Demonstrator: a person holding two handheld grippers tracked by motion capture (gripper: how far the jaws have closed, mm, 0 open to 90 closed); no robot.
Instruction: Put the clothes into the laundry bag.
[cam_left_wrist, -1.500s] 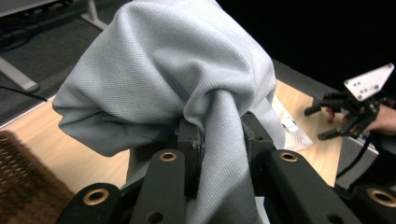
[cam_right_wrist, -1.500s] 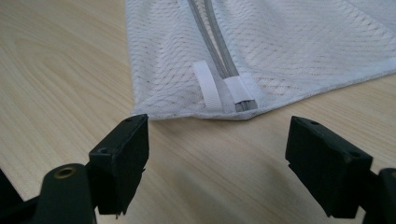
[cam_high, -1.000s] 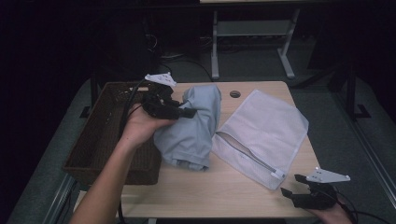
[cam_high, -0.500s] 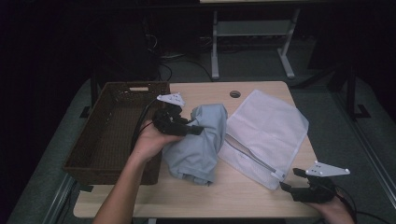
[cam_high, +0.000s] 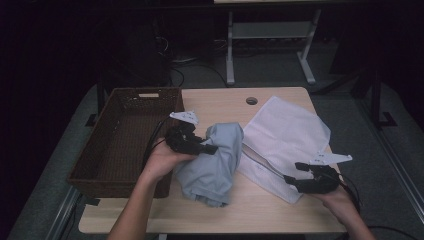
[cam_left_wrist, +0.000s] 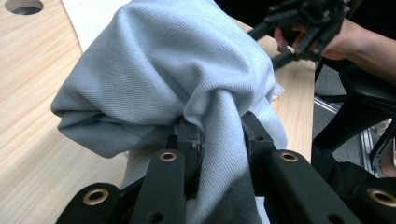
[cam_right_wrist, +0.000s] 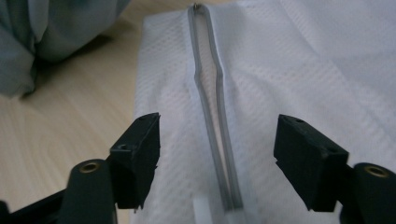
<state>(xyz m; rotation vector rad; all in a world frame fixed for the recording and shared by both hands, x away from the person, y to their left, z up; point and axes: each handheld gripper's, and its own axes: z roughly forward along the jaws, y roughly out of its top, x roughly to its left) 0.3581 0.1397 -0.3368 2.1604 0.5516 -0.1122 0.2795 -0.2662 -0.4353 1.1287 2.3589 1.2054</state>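
A light blue garment hangs bunched from my left gripper and rests on the wooden table. In the left gripper view the left gripper is shut on a fold of the blue garment. A white mesh bag lies flat to its right. My right gripper is at the bag's near corner. Its jaws have just been closing. In the right gripper view the right gripper stands open astride the bag's grey zip, which is partly unzipped, and its pads stay apart from it.
A brown wicker basket stands at the table's left side, its bottom bare. A round cable hole sits near the table's far edge. Table legs and cables show on the dark floor beyond.
My left hand has lowered the blue garment toward the table's front. The right gripper has slid left and forward to the mesh bag's near corner, with its jaws narrower.
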